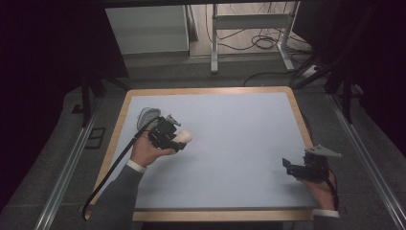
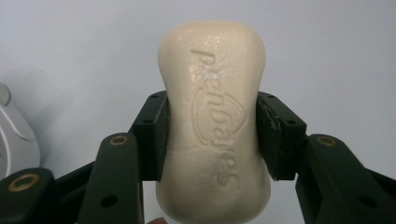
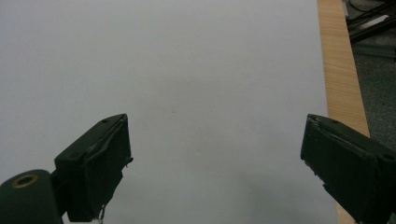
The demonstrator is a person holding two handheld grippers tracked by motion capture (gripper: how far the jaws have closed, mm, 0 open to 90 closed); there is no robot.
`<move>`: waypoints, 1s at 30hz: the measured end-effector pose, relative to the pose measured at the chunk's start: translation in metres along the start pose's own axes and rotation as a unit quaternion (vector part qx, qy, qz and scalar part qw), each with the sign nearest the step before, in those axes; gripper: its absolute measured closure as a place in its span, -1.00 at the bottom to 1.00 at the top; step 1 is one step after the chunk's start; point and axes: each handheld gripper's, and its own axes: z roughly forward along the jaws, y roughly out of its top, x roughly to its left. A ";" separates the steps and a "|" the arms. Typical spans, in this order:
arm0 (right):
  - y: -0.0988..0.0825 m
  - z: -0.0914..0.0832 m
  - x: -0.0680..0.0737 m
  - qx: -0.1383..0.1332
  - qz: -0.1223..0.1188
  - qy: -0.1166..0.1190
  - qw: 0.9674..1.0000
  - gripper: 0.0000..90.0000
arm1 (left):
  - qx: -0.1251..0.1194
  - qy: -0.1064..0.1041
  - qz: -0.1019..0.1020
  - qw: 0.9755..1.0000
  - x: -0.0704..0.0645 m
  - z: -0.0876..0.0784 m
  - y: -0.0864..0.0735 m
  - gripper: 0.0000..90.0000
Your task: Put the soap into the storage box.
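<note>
While your left gripper (image 1: 173, 137) sits over the left part of the table (image 1: 230, 143) in the high view, you can see a pale bar of soap (image 1: 184, 136) poking out of it toward the middle of the grey surface, with a clear soap dish (image 1: 148, 116) lying just behind the gripper, near the table's far-left corner. Your right gripper (image 1: 293, 167) rests well apart, near the right edge, and nothing lies near it. From this I judge the pick-up done and the setting-down left to do; the dish looks the likely place, though that is only a guess.

Turning to the left gripper view, you get what the high view cannot give: the soap (image 2: 214, 121) is clamped at its narrow waist between the two black jaws, pads pressed to both flanks, embossed lettering facing the camera. The bar appears lifted off the table. A sliver of the dish (image 2: 14, 135) shows at the left edge.

Turning to the right gripper view, your right gripper (image 3: 215, 163) stands with its jaws spread wide and nothing between them, over bare grey surface, with the table's wooden rim (image 3: 343, 88) running along the right.
</note>
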 end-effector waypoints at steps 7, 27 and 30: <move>0.000 0.000 0.000 0.001 -0.001 0.001 1.000 -0.81 | -0.006 0.009 -0.005 1.000 0.007 -0.001 0.001 0.10; -0.001 0.000 -0.002 0.001 0.001 -0.001 1.000 -0.81 | 0.004 0.020 -0.014 1.000 0.029 -0.004 0.004 0.10; -0.001 0.000 -0.002 0.002 0.001 -0.001 1.000 -0.81 | 0.002 0.022 -0.018 1.000 0.033 -0.005 0.004 0.10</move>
